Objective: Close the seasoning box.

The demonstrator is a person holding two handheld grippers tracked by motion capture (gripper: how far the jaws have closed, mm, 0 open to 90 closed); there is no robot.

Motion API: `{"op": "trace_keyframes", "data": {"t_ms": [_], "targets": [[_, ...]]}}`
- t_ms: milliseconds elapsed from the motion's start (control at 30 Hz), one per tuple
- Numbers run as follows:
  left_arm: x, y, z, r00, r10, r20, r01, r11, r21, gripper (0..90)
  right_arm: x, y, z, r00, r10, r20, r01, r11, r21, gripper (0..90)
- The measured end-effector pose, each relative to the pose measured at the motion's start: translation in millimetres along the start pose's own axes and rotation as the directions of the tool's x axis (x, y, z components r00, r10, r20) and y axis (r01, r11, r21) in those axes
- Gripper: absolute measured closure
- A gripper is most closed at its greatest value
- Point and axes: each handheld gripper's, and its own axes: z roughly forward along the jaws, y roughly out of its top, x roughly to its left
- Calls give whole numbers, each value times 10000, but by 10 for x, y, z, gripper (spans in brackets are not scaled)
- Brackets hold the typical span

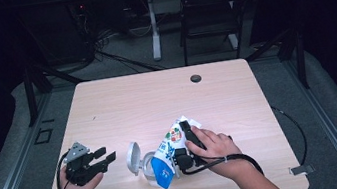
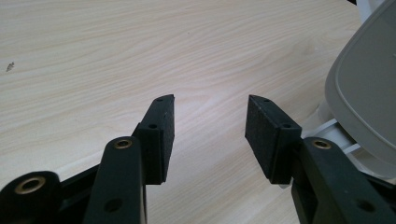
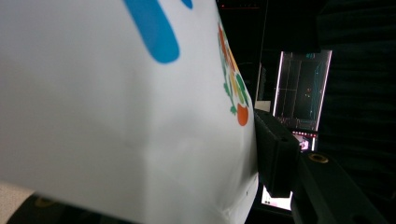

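Note:
A white pouch (image 1: 167,151) with blue marks and a fruit print lies tilted, its blue end over a small white tub (image 1: 149,172). The tub's round grey lid (image 1: 133,158) stands flipped open to the left. My right gripper (image 1: 183,131) is shut on the pouch from the right side. In the right gripper view the pouch (image 3: 116,116) covers the left jaw, and the right pad (image 3: 273,149) presses on its edge. My left gripper (image 1: 107,155) rests open just left of the lid, nothing between its jaws. In the left gripper view the open gripper (image 2: 210,123) faces bare wood, with the lid (image 2: 369,88) at right.
The light wooden table (image 1: 157,101) has a black grommet hole (image 1: 196,78) near its far edge. A black chair (image 1: 215,11) and a white desk leg (image 1: 153,26) stand beyond the table. The right gripper's cable (image 1: 292,121) loops off the table's right side.

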Motion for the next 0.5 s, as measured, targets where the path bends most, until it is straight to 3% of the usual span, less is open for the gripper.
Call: {"op": "trace_keyframes", "data": {"t_ms": [500], "targets": [[-1,0,0,10000,1,3,-1,10000,5,531,-2,4,-2,10000,-17,33,17,10000,-39,565]]}}
